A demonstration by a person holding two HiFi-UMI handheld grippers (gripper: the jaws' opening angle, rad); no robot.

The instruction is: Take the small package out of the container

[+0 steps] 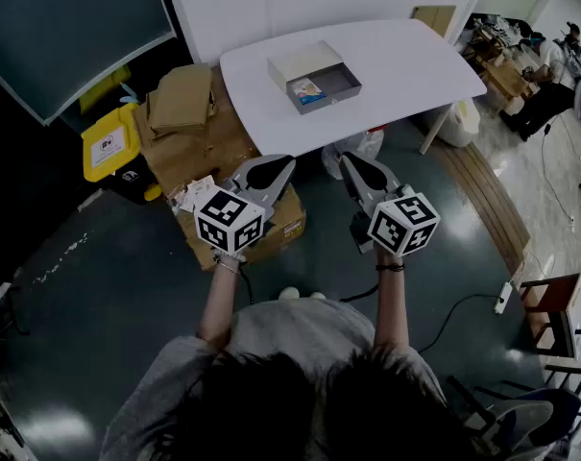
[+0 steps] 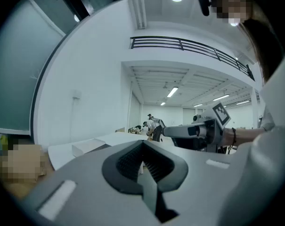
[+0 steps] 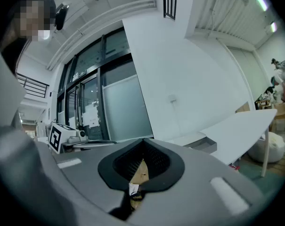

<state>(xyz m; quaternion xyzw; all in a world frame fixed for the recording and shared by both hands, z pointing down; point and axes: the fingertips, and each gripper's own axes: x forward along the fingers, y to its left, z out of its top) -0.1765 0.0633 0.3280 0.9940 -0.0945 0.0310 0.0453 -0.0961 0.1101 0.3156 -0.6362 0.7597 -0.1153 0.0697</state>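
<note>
Step in hand: approach, with no reach made yet.
- Left gripper (image 1: 286,164): jaws together, empty.
- Right gripper (image 1: 349,160): jaws together, empty.
- Package (image 1: 307,91): lies in the left part of the container (image 1: 340,83), on the far table (image 1: 396,56), well apart from both grippers.
- Next move, as judged: step in, open one gripper over the package.

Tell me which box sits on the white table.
The open grey container, holding a small package; the brown cardboard boxes are on the floor.
</note>
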